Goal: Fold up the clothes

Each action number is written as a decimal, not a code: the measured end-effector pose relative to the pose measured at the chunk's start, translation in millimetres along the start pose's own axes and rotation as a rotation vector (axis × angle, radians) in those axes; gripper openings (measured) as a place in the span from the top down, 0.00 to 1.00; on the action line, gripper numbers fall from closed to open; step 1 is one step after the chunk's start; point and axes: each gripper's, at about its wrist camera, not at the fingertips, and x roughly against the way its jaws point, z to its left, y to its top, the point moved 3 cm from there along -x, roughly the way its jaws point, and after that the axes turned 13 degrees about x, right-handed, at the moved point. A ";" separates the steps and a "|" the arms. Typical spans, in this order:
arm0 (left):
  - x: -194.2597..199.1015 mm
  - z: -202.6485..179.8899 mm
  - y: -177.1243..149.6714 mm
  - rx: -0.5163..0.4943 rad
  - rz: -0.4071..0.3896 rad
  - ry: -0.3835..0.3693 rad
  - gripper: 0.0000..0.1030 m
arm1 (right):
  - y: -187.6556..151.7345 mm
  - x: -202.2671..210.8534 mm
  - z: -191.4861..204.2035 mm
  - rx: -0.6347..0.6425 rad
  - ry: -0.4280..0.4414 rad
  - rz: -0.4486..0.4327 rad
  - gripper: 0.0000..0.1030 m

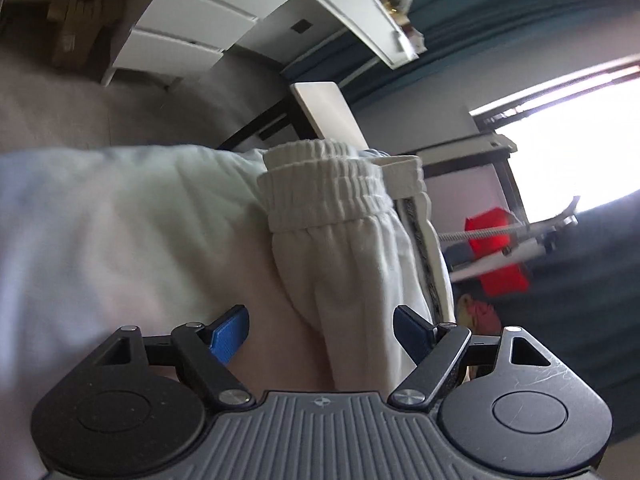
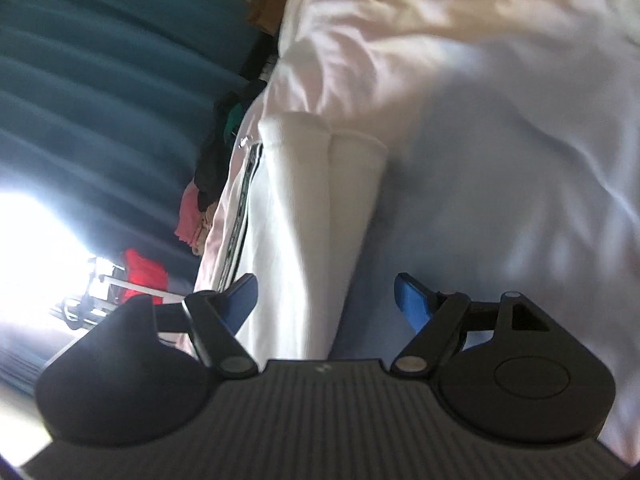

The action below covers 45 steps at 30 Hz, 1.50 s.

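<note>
Centre of both frames, folded white trousers [image 1: 344,248] lying on pale bedding [image 1: 120,232], left gripper [image 1: 322,334] spread wide over the waistband end, right gripper [image 2: 325,300] spread, straddling the cuffs.

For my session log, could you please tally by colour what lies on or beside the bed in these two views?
White: 2, the sweatpants and the bed sheet
Red: 1, the red item
Pink: 1, the pink cloth
Dark: 1, the dark clothing
Total: 5
</note>
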 end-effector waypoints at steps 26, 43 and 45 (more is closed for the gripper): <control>123.6 -68.2 54.0 0.027 -0.132 -0.077 0.86 | 25.4 50.7 20.6 0.004 0.047 -0.075 0.89; 290.4 124.1 95.7 0.032 -0.025 0.106 0.85 | -29.5 133.5 -32.9 -0.097 -0.015 0.029 0.89; 287.0 144.2 95.3 0.040 -0.011 0.104 0.83 | -31.8 133.4 -39.6 -0.098 -0.029 0.039 0.89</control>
